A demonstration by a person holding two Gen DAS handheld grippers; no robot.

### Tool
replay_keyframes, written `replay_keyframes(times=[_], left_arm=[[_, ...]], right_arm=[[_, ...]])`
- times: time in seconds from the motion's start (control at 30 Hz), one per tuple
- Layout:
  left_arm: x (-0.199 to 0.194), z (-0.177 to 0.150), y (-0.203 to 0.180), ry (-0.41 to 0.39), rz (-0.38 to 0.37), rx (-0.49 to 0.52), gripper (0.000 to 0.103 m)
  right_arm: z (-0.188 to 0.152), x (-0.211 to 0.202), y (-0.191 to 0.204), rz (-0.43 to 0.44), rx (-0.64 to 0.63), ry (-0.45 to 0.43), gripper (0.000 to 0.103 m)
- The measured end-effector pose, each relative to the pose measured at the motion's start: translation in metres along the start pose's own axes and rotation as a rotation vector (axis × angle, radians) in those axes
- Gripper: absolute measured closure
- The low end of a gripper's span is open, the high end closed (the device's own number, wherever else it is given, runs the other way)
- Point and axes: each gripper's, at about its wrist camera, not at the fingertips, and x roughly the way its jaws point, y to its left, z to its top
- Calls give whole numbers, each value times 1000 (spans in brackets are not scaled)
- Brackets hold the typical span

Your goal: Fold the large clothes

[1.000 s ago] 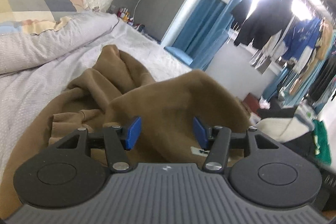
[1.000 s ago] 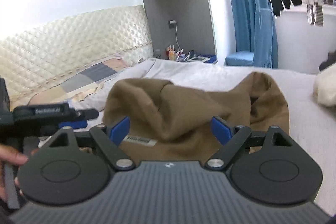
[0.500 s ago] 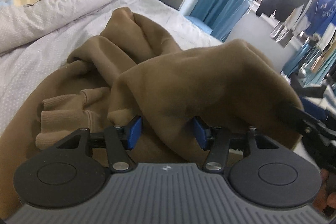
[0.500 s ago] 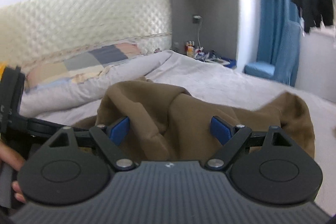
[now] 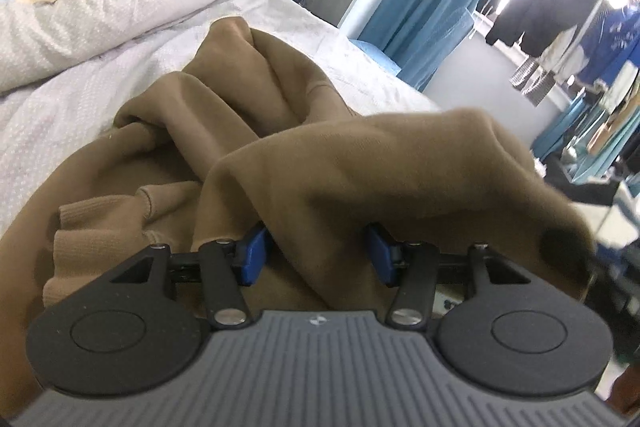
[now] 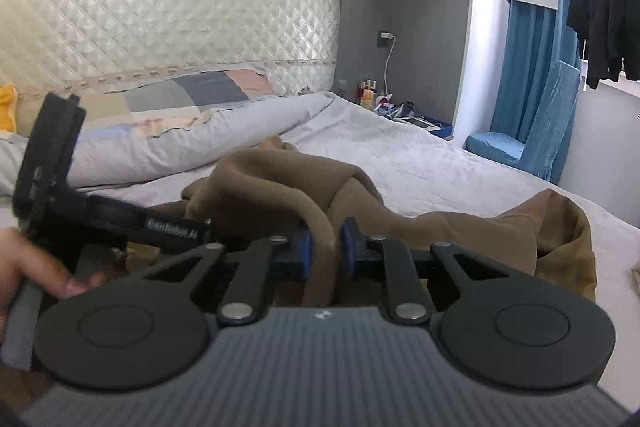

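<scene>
The right gripper (image 6: 324,253) is pinching a fold of the brown sweater (image 6: 280,183), its jaws having just been closing on it. The left gripper (image 5: 316,253) is standing spread around another fold, pads apparently not pressing. The sweater is lying crumpled on the bed (image 6: 432,163), toward its near edge.

My right gripper (image 6: 324,253) has just been closing and now pinches a fold of cloth, while my left gripper (image 5: 316,253) stands half open (cloth between its pads, ungripped).

Right gripper (image 6: 323,253) jaws just closed, pinching a fold of brown garment (image 6: 280,183) on grey bedsheet (image 6: 440,163); left gripper (image 6: 176,229) alongside.
</scene>
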Motion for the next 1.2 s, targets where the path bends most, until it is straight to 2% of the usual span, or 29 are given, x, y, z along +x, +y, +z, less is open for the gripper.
replay_keyframes(times=[0.13,0.23,0.3,0.43,0.63,0.7,0.77,0.87,0.97,1.07,1.1,1.13,1.2], left_arm=[[-21,4,3,-24,-12,-27,44],[-45,4,6,-101,22,-28,44],[-58,6,11,-136,14,-43,44],[-77,6,11,-192,-58,-57,44],[-75,9,-26,-247,-192,66,44],[-65,9,-40,-232,-212,103,44],[-52,3,-50,-189,-165,148,44],[-32,-11,-51,-109,-84,191,55],[-18,-16,-42,-34,-31,186,60],[-10,-17,-34,-12,-21,171,62],[-7,-17,-32,-11,-22,172,62],[-7,-18,-31,-11,-21,175,62],[-7,-20,-33,-14,-13,186,62]], right_arm=[[-6,-12,9,2,-30,14,84],[-10,-19,13,8,-25,55,85],[-15,-20,18,32,-49,104,85],[-26,-13,30,35,-111,166,85],[-33,-6,37,46,-112,199,84],[-33,-7,36,53,-118,203,84],[-33,-7,34,56,-115,202,84],[-31,-7,30,56,-75,194,81],[-25,-13,21,84,13,191,72],[-19,-26,15,166,59,196,63],[-17,-31,14,178,65,195,55],[-15,-37,12,181,67,185,52],[-11,-48,7,200,82,155,52]])
